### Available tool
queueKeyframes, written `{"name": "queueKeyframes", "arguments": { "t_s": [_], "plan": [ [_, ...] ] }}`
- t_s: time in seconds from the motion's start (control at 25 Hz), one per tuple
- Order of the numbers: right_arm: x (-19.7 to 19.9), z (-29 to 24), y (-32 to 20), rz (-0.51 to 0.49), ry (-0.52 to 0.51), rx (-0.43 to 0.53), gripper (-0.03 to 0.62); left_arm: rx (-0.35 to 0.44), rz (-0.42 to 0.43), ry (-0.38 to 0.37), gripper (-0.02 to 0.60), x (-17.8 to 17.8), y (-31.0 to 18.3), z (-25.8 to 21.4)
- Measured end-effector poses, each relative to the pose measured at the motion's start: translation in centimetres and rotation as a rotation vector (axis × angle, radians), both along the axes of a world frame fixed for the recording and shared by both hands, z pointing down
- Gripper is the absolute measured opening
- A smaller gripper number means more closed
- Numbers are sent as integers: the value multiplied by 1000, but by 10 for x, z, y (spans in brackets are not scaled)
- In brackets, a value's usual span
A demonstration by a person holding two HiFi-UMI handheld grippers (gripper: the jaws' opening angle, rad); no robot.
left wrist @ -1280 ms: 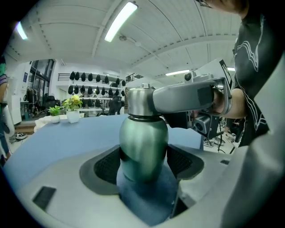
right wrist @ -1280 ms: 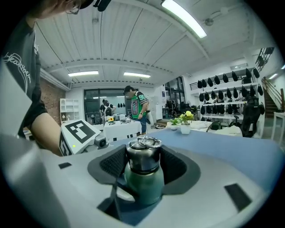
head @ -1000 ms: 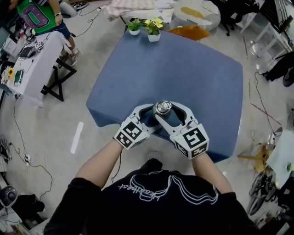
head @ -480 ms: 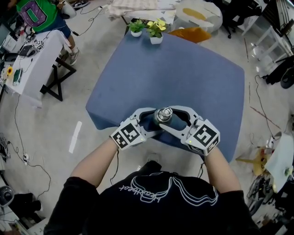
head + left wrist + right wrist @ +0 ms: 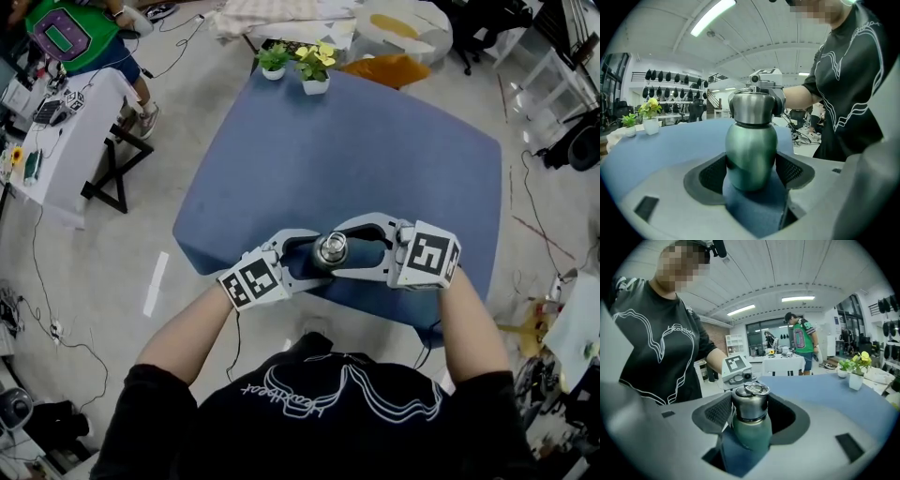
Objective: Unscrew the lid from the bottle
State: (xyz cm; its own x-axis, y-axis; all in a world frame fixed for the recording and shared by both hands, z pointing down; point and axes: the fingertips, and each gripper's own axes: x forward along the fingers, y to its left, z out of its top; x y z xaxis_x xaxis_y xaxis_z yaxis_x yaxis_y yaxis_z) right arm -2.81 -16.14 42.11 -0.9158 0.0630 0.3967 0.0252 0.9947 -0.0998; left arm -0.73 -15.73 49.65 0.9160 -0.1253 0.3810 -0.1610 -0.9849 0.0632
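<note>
A green metal bottle [image 5: 751, 152] with a silver lid [image 5: 331, 251] stands near the front edge of the blue table [image 5: 375, 150]. My left gripper [image 5: 317, 255] comes in from the left. In the left gripper view its pads [image 5: 710, 174] press on the green body, so it is shut on it. From the right, my right gripper [image 5: 336, 251] reaches in higher up. In the right gripper view the lid [image 5: 751, 404], with a ring on top, sits tight between that gripper's pads [image 5: 718, 411]. The right gripper's marker cube [image 5: 765, 75] shows behind the lid in the left gripper view.
Two small potted plants [image 5: 314, 61] stand at the table's far edge. A white side table [image 5: 66, 141] with small items is at the left, and a person in a green shirt [image 5: 70, 33] stands beside it. Cables lie on the floor around the table.
The right gripper has swung round the lid, its marker cube moving from below the bottle out to the right. The left gripper has stayed on the bottle body, tilting slightly.
</note>
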Motion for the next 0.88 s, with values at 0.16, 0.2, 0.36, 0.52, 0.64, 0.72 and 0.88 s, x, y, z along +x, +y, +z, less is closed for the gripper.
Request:
{"name": "queueKeyframes", "arguments": {
  "t_s": [0.16, 0.2, 0.36, 0.52, 0.64, 0.72, 0.88],
  "plan": [
    [-1, -1, 3, -95, 24, -18, 247, -2, 32, -6, 316, 0, 2, -2],
    [0, -2, 3, -109, 26, -21, 247, -1, 39, -8, 316, 0, 2, -2],
    [0, -1, 2, -134, 22, -31, 247, -1, 55, -11, 316, 0, 1, -1],
    [-1, 0, 2, -99, 19, -40, 250, -1, 43, -5, 316, -1, 2, -1],
    [-2, -4, -6, 25, -28, -43, 274, 1, 31, 0, 316, -1, 0, 0],
    [0, -9, -11, 147, -81, -26, 301, 3, 22, 3, 316, -1, 0, 0],
    [5, -6, -7, 338, -101, 41, 327, 8, -1, 4, 316, -1, 0, -2]
  ]
}}
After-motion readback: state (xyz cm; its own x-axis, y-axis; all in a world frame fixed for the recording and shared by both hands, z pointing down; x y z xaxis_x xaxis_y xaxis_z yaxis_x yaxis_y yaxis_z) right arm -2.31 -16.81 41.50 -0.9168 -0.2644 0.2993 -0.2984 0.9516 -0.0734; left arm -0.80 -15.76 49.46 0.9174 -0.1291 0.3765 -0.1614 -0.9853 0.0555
